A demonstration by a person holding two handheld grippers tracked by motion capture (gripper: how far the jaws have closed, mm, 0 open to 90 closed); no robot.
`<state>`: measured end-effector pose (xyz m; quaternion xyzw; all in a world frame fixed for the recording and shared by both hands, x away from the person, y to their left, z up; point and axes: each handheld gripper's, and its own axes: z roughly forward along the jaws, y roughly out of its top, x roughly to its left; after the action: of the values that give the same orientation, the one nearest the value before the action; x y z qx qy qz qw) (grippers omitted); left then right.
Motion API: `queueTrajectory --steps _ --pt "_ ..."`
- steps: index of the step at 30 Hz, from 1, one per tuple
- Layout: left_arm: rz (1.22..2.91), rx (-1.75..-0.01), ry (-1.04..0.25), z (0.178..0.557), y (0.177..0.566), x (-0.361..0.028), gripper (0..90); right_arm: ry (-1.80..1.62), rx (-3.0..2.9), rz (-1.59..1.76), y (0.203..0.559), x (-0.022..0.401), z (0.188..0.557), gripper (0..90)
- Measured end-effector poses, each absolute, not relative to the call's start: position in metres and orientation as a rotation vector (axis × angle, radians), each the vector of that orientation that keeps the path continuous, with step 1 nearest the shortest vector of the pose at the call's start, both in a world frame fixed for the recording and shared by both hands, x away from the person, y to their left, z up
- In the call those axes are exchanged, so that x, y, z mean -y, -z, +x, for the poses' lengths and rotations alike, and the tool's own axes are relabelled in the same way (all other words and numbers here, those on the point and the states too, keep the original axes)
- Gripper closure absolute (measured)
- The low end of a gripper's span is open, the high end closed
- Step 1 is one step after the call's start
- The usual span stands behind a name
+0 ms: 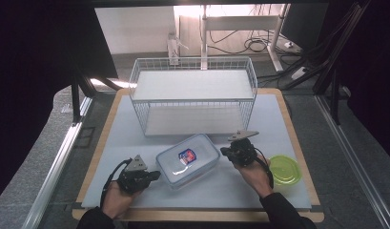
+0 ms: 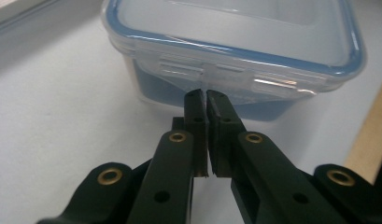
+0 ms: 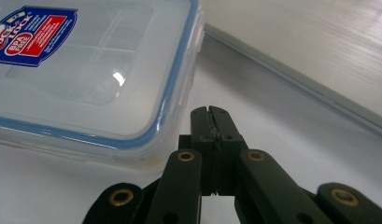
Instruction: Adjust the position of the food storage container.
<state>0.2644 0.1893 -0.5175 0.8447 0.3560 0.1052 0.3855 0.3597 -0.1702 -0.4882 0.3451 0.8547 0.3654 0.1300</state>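
- While the clear lock-lid food container (image 1: 188, 160) lies just in front of the wire basket (image 1: 192, 95), the left gripper (image 1: 154, 175) sits at its near-left corner and the right gripper (image 1: 224, 152) at its right end; green lid (image 1: 284, 169) farther right.
- Left gripper view: jaws clenched on nothing, tips at the container's side clip (image 2: 188, 70).
- Right gripper view: jaws clenched, empty, beside the container's blue-sealed corner (image 3: 172, 100).

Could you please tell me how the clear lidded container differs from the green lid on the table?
The clear container is a rectangular box with a blue seal and a red-and-blue label; the green lid is round, flat and translucent green. The container lies between the two grippers, the green lid near the table's right edge. Both rest on the white mat.
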Motion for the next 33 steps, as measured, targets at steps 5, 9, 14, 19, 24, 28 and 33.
queueTrajectory --steps 5,9,14,19,24,28,33 --pt "2.140 -0.944 -0.285 0.276 0.517 -0.189 89.8 -1.037 -2.495 1.038 0.491 0.172 0.359 90.0" --pt "2.130 -0.962 -0.289 0.286 0.517 -0.190 89.9 -1.018 -2.511 1.053 0.489 0.173 0.352 90.0" --pt "2.142 -0.958 -0.308 0.301 0.516 -0.187 89.9 -0.979 -2.576 1.038 0.494 0.175 0.341 90.0" --pt "2.155 -0.947 -0.318 0.311 0.516 -0.182 90.0 -0.879 -2.582 0.978 0.496 0.169 0.325 90.0" --pt "2.153 -0.947 -0.326 0.318 0.517 -0.177 90.0 -0.887 -2.587 1.001 0.496 0.174 0.320 90.0" --pt "2.143 -0.946 -0.314 0.321 0.518 -0.176 89.0 -0.893 -2.592 0.994 0.495 0.179 0.317 90.0" --pt "2.138 -0.951 -0.363 0.314 0.514 -0.186 69.8 -0.948 -2.542 1.015 0.487 0.191 0.313 79.5"
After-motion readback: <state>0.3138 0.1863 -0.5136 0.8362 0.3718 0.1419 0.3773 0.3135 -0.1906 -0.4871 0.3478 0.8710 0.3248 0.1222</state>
